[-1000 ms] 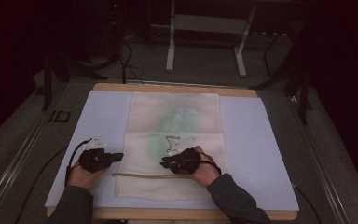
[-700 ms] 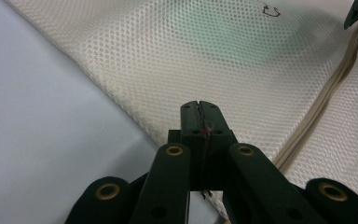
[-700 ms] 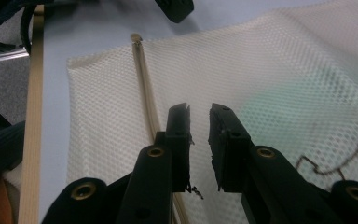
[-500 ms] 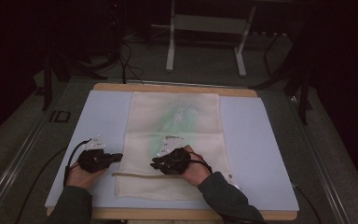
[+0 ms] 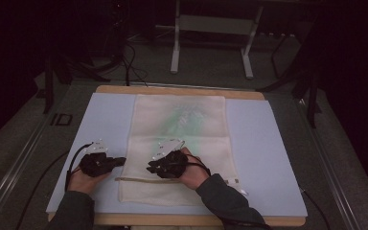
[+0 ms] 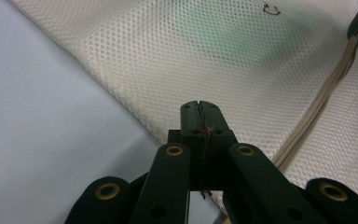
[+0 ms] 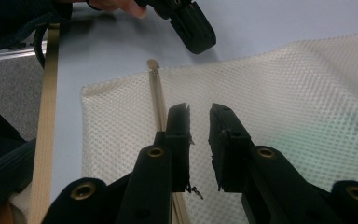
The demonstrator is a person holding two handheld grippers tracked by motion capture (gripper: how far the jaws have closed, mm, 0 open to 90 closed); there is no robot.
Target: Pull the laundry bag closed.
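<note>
Cream mesh bag (image 5: 179, 139) flat on blue mat (image 5: 263, 143). Right gripper (image 7: 199, 116) parted, empty, over mesh; zipper band (image 7: 157, 100) just left of its jaws. Left gripper (image 6: 200, 109) pressed closed at bag's edge, possibly pinching mesh. Advice: centre right jaws on zipper end before closing; keep left anchor taut.

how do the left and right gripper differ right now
The left gripper has its jaws shut; the right gripper has its jaws apart. The left gripper sits at the left edge of the mesh bag, while the right gripper is over the bag by its zipper. Both are black and hand-held.
</note>
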